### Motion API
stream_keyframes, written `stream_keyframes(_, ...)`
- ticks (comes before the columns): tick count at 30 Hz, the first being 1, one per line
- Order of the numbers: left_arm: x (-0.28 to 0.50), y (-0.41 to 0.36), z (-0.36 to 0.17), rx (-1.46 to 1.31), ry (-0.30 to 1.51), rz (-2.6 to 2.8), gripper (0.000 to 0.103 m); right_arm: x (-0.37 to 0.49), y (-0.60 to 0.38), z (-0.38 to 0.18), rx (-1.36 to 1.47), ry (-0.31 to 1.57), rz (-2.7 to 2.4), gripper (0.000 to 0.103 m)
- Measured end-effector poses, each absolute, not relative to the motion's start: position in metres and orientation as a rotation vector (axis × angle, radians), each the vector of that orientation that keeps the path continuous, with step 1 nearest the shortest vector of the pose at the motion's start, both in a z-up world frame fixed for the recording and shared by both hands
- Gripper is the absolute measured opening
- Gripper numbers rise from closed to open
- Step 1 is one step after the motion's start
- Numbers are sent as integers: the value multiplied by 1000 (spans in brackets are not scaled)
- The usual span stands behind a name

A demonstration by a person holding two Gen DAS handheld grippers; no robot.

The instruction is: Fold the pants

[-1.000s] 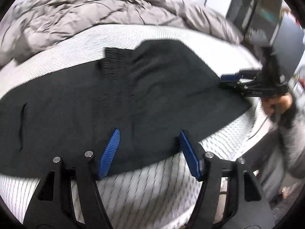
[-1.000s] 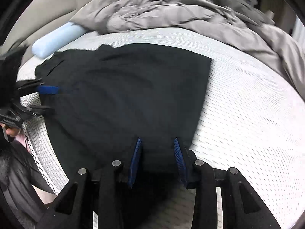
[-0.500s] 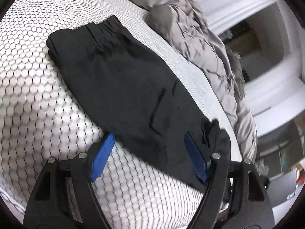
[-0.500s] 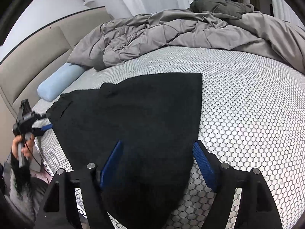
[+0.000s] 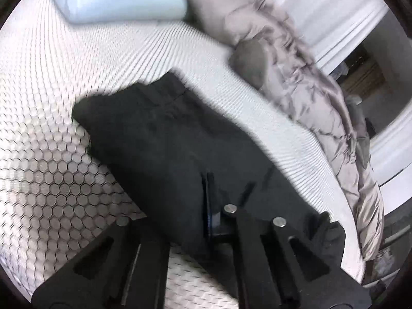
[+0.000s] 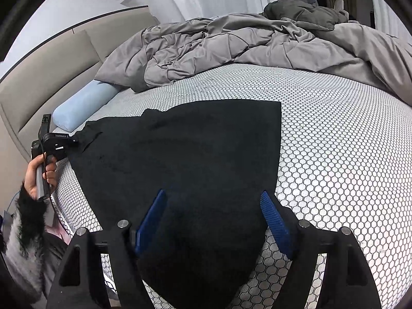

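1 bed, honeycomb sheet, 1 grey duvet bunched at far side, 1 blue bolster by headboard. 1 pair black pants flat on near half of the bed, straight far edge, hem corner square; bare sheet to the right w/ room to move. 2 grippers: left gripper pads pinched together on pants fabric, was spread 0.5 s ago. Right gripper spread wide over the near pants end, gripping nothing, same as 0.5 s ago.
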State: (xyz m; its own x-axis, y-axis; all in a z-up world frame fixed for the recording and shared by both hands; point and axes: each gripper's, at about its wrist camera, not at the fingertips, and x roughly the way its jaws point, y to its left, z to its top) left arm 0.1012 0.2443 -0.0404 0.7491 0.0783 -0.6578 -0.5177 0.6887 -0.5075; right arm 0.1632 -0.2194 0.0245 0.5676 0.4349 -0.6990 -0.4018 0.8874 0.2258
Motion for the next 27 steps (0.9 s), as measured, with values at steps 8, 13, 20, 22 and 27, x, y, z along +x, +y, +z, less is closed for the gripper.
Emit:
stream_keyframes(8, 105, 63, 71, -393, 525, -41, 2, 172, -229, 30, 85, 811, 477, 78)
stream_keyframes(13, 138, -94, 47, -195, 751, -423, 42, 177, -248, 32, 121, 802, 415, 78)
stream_keyframes(20, 121, -142, -31, -44, 979, -480, 55, 185, -282, 27, 192, 828, 309, 78)
stream_keyframes(22, 107, -124, -29, -113, 981, -498, 56, 184, -281, 28, 183, 823, 316, 78)
stream_keyframes(27, 79, -66, -13, -282, 921, -485, 59, 177, -264, 39, 159, 802, 400, 78)
